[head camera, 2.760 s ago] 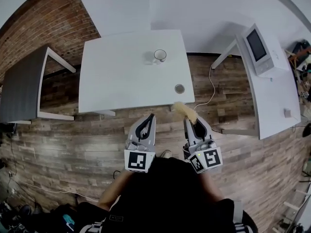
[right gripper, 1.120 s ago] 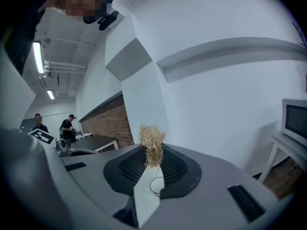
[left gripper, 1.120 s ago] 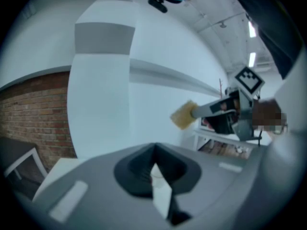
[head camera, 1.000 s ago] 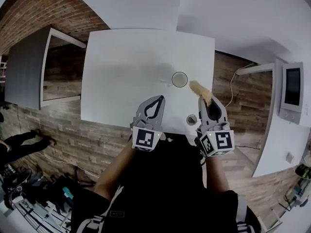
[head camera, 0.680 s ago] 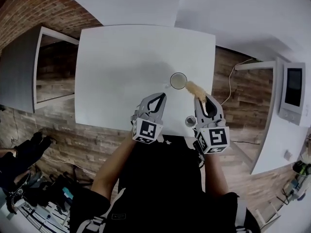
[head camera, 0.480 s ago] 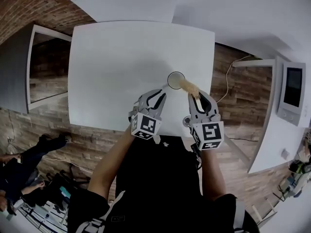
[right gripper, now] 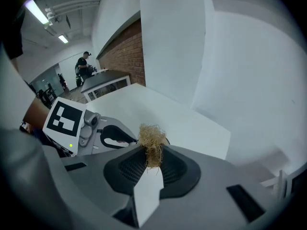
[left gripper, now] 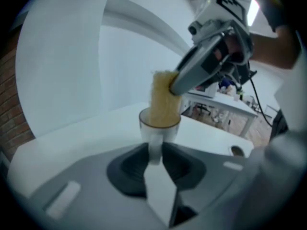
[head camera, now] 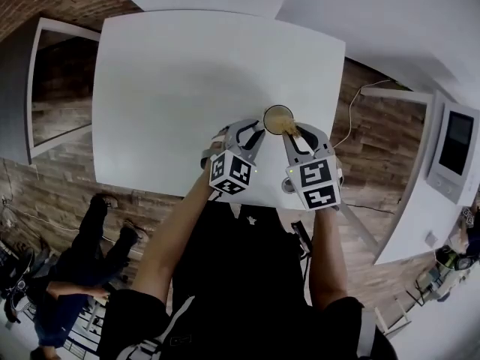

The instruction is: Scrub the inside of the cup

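Observation:
A clear glass cup stands on the white table near its front right. My right gripper is shut on a straw-coloured fibre scrubber whose end dips into the cup's mouth. In the left gripper view the scrubber stands in the cup. My left gripper sits just left of the cup. Its jaws have just been opening, and the cup's handle lies between its tips. In the right gripper view the scrubber tuft hides the cup.
A small round lid-like thing lies by the table's front right edge. A grey table stands to the left and a desk with a monitor to the right. A person is on the wooden floor at lower left.
Both grippers have come forward and down to the cup. The scrubber's end has gone from beside the cup into its mouth. The left jaws have spread apart around the handle.

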`<state>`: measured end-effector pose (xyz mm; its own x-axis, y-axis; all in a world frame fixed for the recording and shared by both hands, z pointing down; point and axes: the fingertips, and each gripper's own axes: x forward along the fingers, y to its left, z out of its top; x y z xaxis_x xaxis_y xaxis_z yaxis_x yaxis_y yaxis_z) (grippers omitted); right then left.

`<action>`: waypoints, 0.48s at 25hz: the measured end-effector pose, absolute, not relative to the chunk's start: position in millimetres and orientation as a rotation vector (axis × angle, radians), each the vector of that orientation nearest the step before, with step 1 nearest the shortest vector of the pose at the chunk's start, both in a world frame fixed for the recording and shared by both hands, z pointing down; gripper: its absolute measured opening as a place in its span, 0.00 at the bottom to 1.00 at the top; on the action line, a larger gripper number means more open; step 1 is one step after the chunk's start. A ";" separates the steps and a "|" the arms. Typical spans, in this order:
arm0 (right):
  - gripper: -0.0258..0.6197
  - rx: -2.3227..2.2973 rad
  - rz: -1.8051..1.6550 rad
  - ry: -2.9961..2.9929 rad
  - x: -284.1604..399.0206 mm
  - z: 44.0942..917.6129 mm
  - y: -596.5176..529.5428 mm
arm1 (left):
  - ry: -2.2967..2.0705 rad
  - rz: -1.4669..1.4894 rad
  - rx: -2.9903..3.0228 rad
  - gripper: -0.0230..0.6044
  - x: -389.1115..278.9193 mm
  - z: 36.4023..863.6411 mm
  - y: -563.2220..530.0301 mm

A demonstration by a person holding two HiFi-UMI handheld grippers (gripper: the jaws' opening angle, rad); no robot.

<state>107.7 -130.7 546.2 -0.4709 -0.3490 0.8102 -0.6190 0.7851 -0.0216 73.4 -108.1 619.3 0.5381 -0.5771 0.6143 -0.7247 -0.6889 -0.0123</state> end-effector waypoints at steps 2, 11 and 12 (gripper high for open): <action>0.13 0.656 0.416 -2.077 100.7 557.5 -130.5 | -1.095 0.874 2.539 0.18 73.0 618.5 -109.7; 0.13 0.522 0.468 -1.940 88.9 597.4 -128.7 | -1.081 0.901 2.578 0.16 82.7 618.0 -108.2; 0.13 0.515 0.490 -1.925 88.6 600.9 -130.8 | -1.077 0.902 2.583 0.16 82.6 618.2 -108.5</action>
<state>88.6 -130.8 600.9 -0.3710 -0.1330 0.9191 -0.5563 0.8243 -0.1053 82.6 -108.5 618.2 0.5481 -0.5759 0.6066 -0.6982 -0.7143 -0.0472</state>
